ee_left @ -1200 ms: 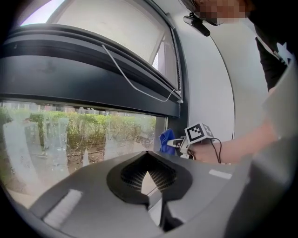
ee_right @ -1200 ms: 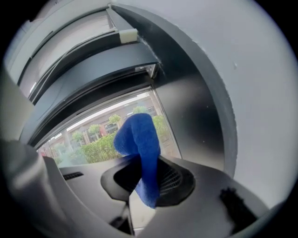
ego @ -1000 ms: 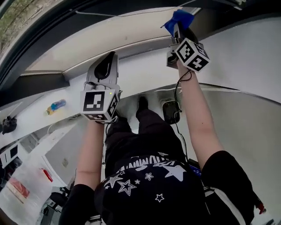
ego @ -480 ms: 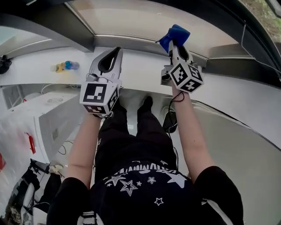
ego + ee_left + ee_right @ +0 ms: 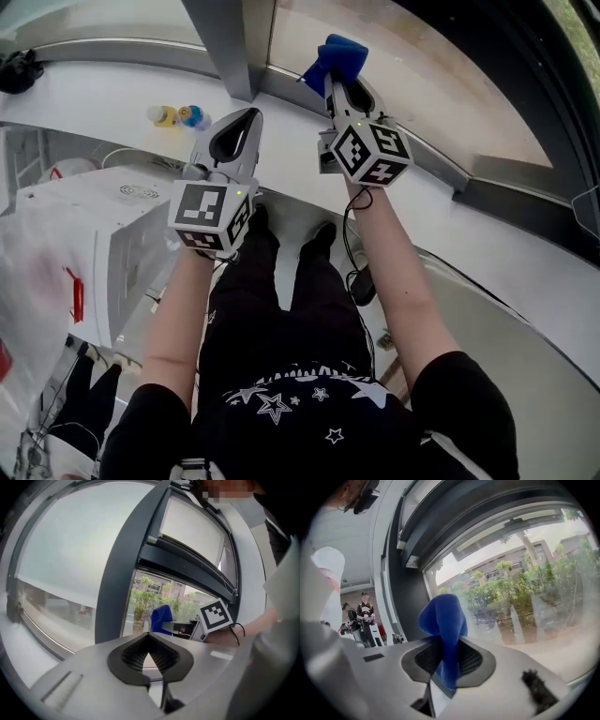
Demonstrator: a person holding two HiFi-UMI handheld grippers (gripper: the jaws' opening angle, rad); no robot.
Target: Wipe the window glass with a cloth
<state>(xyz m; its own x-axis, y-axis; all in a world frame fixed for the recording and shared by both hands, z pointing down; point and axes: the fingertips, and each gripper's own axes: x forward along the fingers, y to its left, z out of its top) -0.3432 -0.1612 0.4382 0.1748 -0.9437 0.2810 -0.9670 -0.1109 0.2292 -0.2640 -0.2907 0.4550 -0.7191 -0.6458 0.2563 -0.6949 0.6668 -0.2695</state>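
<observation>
While the blue cloth [image 5: 339, 56] is clamped between the jaws of the right gripper [image 5: 335, 82], it is held up close before the window glass [image 5: 422, 84], beside the grey frame post [image 5: 230, 42]. The left gripper [image 5: 246, 117] is held alongside, jaws together on nothing.

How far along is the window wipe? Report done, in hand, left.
Done: the blue cloth is clamped in the right gripper. In hand: it is held up at the window glass, beside the dark frame post; contact unclear. Left: the wiping itself; the left gripper is shut and empty.
</observation>
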